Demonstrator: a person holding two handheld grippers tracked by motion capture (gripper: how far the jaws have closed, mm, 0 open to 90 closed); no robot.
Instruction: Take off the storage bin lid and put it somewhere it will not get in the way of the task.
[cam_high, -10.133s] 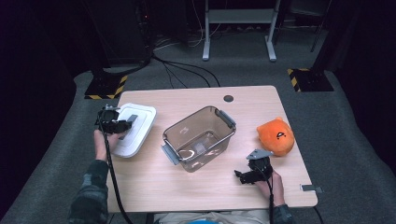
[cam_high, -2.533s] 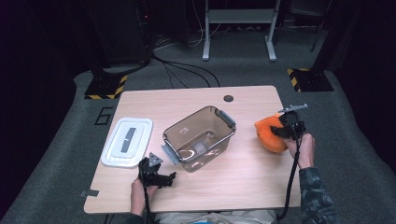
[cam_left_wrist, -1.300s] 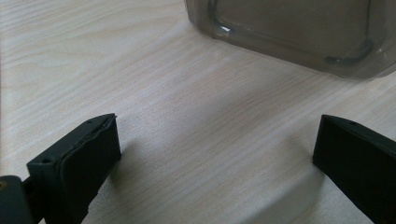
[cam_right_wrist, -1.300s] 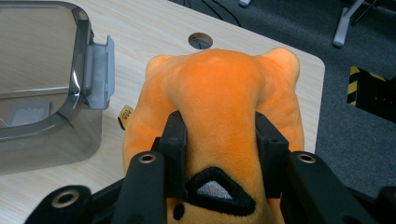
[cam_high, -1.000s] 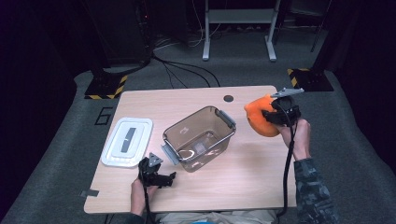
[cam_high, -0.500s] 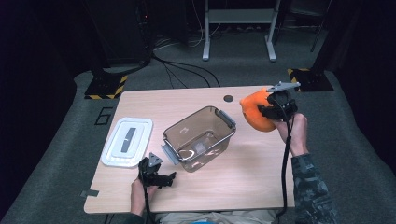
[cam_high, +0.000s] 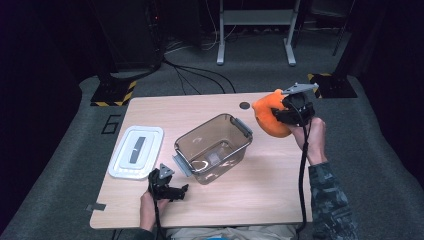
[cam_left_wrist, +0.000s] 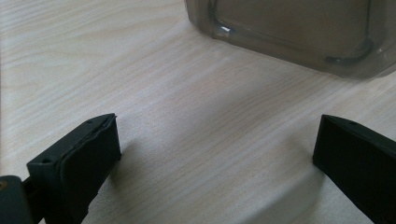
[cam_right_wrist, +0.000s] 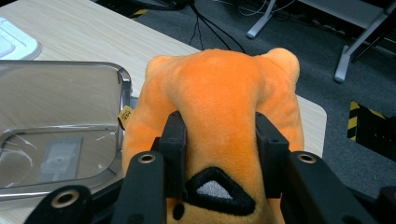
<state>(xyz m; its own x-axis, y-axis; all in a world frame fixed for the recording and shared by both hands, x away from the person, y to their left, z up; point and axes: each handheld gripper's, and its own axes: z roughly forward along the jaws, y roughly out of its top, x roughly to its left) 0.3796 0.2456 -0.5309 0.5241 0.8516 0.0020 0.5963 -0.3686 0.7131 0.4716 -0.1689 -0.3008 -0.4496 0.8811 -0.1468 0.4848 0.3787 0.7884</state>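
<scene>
Up at the far right of the pale wood-grain table, the right gripper squeezes a soft orange plush toy between its two black jaws, lifted clear of the tabletop just beside the right end of the container. In the right gripper view the plush is rounded and fuzzy, with two small bumps like ears at its top and a black stitched triangle with a grey centre low down; the matte jaw pads dent the fabric on both sides, so the grip is firm. A small tan tag sticks out at its left edge.

The clear plastic container stands open in the middle of the table, rectangular with rounded corners, a grey rim and grey clip handles at its two short ends. Its smoky, glossy wall shows in the left gripper view as well.

The left gripper rests low at the near edge of the table, near the container's near-left corner, its blocky black jaws standing wide apart over bare wood with nothing between them.

A flat white lid, rectangular with rounded corners and a grey centre strip, lies to the container's left.
</scene>
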